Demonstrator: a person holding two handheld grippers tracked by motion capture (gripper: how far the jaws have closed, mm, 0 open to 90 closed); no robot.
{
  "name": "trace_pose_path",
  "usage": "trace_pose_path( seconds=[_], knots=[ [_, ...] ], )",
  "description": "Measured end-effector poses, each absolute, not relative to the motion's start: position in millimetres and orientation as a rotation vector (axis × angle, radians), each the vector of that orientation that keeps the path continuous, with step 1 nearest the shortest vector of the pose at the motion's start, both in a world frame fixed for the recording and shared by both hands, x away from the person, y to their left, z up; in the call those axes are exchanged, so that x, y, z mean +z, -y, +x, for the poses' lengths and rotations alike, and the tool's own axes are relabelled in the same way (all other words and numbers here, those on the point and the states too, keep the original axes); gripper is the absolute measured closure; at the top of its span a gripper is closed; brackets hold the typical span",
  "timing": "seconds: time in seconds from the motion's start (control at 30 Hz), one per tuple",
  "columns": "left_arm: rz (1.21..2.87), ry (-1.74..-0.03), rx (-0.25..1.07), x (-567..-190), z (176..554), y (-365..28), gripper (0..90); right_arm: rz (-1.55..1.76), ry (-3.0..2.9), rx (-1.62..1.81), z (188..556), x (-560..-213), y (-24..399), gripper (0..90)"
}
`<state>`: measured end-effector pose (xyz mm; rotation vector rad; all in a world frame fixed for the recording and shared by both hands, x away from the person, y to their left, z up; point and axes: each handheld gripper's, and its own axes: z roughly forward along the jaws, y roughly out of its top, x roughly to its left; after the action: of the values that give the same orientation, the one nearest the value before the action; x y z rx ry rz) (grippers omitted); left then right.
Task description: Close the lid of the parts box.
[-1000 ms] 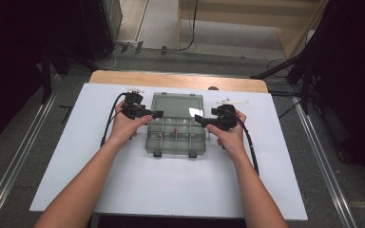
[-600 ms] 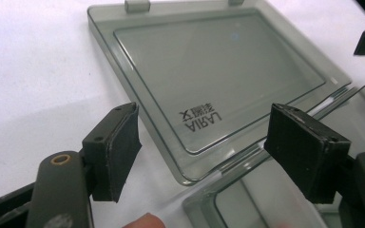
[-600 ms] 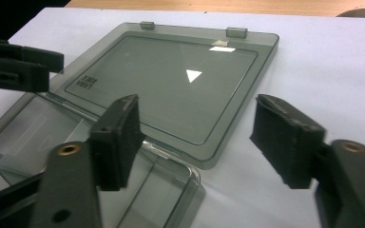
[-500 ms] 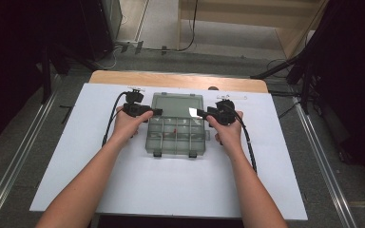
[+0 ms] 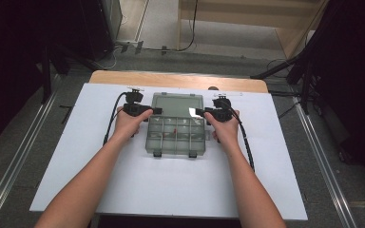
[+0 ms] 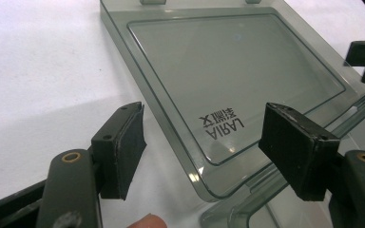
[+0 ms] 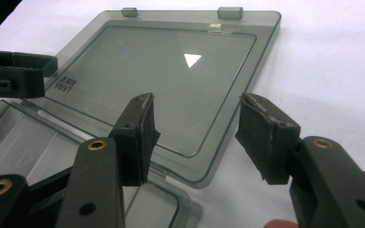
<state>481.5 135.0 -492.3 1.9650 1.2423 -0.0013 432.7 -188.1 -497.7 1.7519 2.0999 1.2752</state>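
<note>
Organizer box [image 5: 175, 125] sits mid-table on the white sheet [image 5: 76, 156], lid [image 5: 177, 104] flipped flat away from me, compartment tray [image 5: 176, 137] nearer me. Step in hand, as I judge it: getting hold of the open lid at both side edges to swing it shut. My left gripper [image 5: 155, 111] is at the lid's left edge near the hinge, my right gripper [image 5: 198, 112] at the right edge. In the left gripper view my left gripper [image 6: 204, 142] straddles the lid's [image 6: 228, 80] near corner, pads apart, not pressing it. The right gripper view is the same story: my right gripper [image 7: 195, 126] has the corner of the lid [image 7: 171, 71] between its jaws, gaps visible both sides. Both jaws have just been closing, but neither grips yet. Next move probably calls for closing fully onto the thin rim, both sides evenly, then lifting together so the lid pivots over the tray without the box sliding.
</note>
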Motion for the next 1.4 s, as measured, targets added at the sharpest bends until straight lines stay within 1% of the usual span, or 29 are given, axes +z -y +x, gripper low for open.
trace_pose_path(
  seconds=[0.63,0.67,0.7,0.8,0.93,1.3,1.4],
  knots=[
    [1.93,-1.277,-0.045,-497.8,488.5,-132.5,30.4,1.823,-2.135,1.27,445.5,-513.9,188.3,44.8],
    [1.935,-1.285,-0.036,-497.3,488.4,-132.6,31.5,1.829,-2.133,1.276,445.8,-514.3,188.0,44.9],
    [1.936,-1.288,-0.026,-497.0,488.3,-132.9,34.6,1.832,-2.133,1.281,446.1,-514.4,188.7,45.3],
    [1.934,-1.29,-0.005,-496.3,488.0,-133.5,38.4,1.838,-2.14,1.294,446.9,-514.7,190.2,46.5],
    [1.894,-1.301,0.005,-493.6,488.6,-135.9,46.5,1.841,-2.153,1.324,447.1,-514.4,192.0,48.9],
    [1.876,-1.268,-0.003,-487.3,487.1,-143.7,57.6,1.789,-2.116,1.329,442.7,-506.4,196.4,61.3],
    [1.874,-1.25,-0.013,-485.6,485.3,-144.3,58.0,1.769,-2.1,1.333,439.9,-503.0,197.9,65.5]
  ],
)
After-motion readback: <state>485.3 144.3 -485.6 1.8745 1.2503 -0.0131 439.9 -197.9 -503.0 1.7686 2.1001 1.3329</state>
